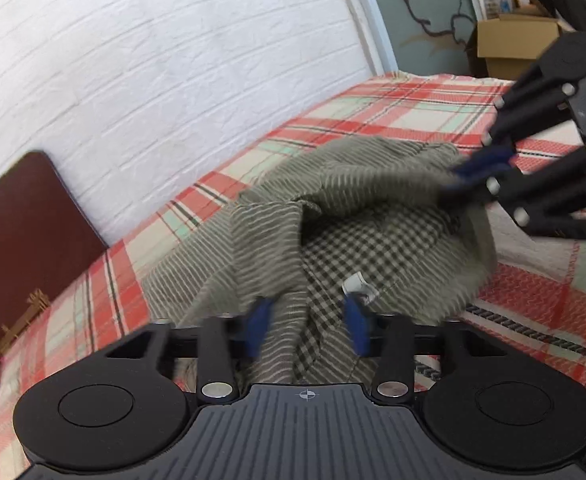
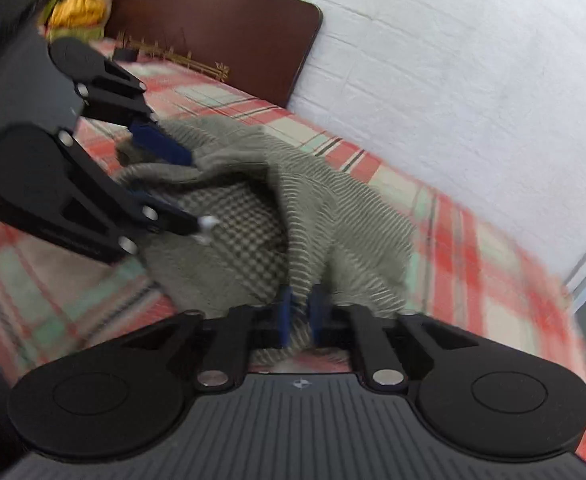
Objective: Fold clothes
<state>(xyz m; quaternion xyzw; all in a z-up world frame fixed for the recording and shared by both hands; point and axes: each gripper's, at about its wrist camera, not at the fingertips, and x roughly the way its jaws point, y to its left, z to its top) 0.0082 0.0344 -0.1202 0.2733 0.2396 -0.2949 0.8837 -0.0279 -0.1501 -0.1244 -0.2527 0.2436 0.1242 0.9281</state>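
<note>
Here, rumpled ribbed olive garment [image 1: 333,200], plaid bedsheet [image 1: 413,104]

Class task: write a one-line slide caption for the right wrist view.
Right tongs pinch a grey-green striped woven garment on a red plaid bedsheet.

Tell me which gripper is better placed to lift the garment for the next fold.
Probably the right. The right gripper is pinched shut on the striped edge of the garment, while the left gripper has its pads apart around the cloth and is not gripping it yet.
</note>
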